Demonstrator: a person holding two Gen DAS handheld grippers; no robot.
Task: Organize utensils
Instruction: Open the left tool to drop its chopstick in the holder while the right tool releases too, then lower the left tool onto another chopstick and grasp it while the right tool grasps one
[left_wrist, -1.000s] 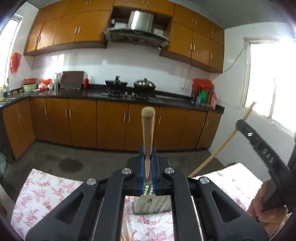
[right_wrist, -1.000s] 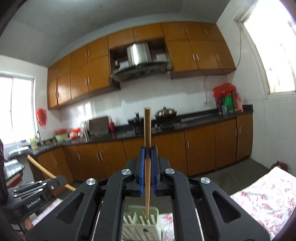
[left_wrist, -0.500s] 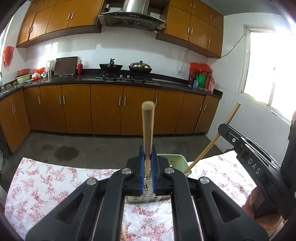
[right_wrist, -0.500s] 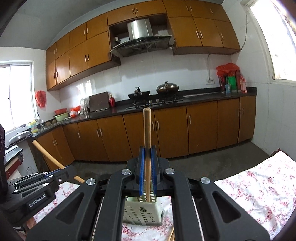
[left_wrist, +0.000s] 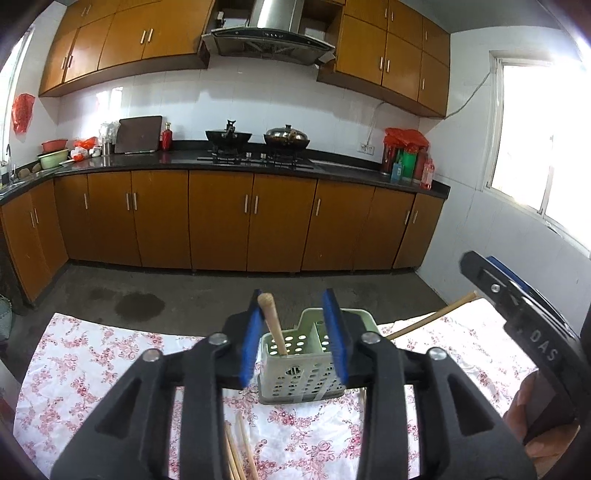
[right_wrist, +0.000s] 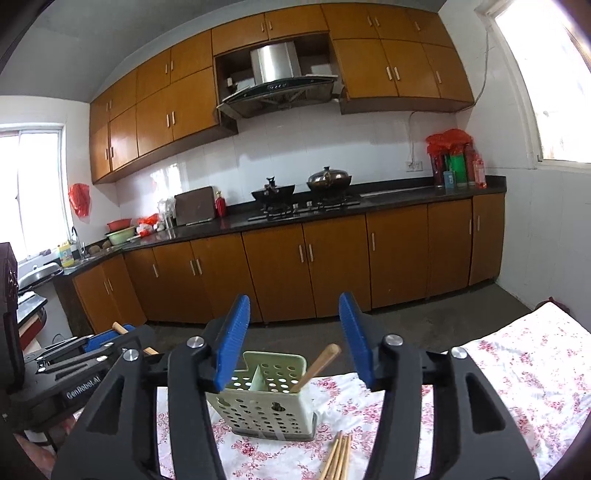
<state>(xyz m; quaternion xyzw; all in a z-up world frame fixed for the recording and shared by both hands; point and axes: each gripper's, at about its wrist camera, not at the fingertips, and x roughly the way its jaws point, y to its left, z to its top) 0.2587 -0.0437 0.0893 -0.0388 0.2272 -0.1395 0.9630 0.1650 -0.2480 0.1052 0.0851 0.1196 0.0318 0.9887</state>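
Left wrist view: left gripper (left_wrist: 293, 334) is spread wide, gripping nothing; one chopstick (left_wrist: 273, 322) stands in the green holder (left_wrist: 301, 373) just ahead, loose ones (left_wrist: 236, 452) below. Right wrist view: right gripper (right_wrist: 293, 341) gapes empty too, one stick (right_wrist: 317, 365) in the holder, roughly four on the cloth. Light, stiff, a bit slippery I'd guess; pinch mid-shaft.

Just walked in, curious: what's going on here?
A person is sorting chopsticks into a green holder on the floral cloth. The left hand-held gripper and right hand-held gripper are both open near it. One chopstick leans in its left compartment, a second chopstick in its right. Loose chopsticks lie in front.
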